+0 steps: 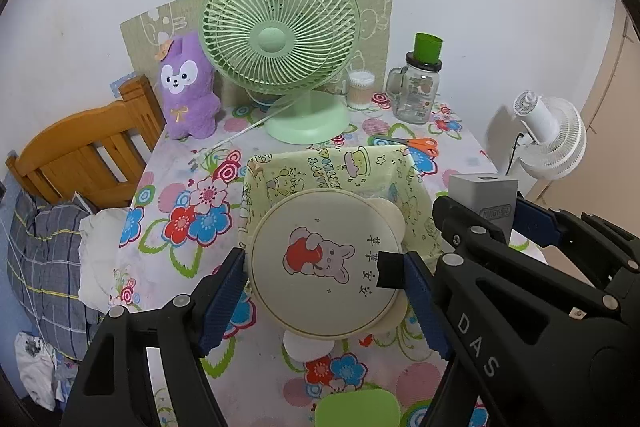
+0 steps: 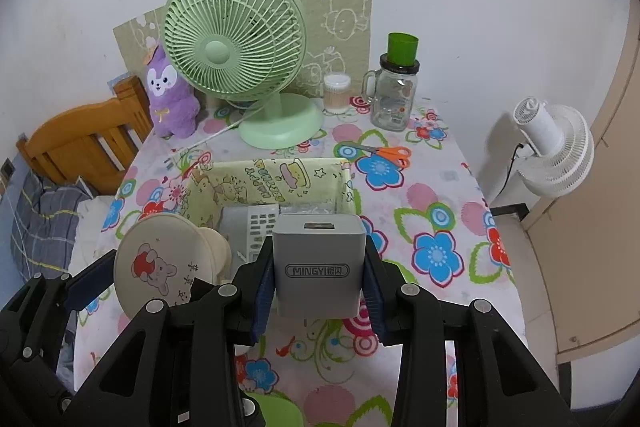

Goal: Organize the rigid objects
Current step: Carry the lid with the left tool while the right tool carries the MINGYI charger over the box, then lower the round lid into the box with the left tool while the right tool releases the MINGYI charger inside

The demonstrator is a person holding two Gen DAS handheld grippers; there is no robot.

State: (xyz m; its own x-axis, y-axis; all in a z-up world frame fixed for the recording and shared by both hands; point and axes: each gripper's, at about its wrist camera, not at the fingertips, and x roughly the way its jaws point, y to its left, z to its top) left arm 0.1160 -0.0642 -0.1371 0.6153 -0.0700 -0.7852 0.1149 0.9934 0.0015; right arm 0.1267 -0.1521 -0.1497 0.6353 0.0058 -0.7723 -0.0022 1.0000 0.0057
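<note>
My left gripper (image 1: 324,291) is shut on a round cream disc (image 1: 320,263) printed with a cartoon bear, its blue pads (image 1: 224,299) pressing on both edges. The disc hangs over the near rim of a fabric-lined basket (image 1: 320,163). To its right, my right gripper (image 2: 318,291) is shut on a grey charger block (image 2: 318,263) marked MINGYI, held just above the basket (image 2: 264,175) at its near side. The left wrist view shows the charger (image 1: 480,201) in the right gripper (image 1: 490,215). The right wrist view shows the disc (image 2: 160,267) in the left gripper (image 2: 148,287).
The basket holds a white keypad device (image 2: 262,227) and a clear packet. Behind it stand a green fan (image 1: 280,43), a purple plush (image 1: 188,87), a swab tub (image 1: 360,89), a glass jar (image 1: 416,91) and orange scissors (image 1: 416,145). A green lid (image 1: 356,407) lies near.
</note>
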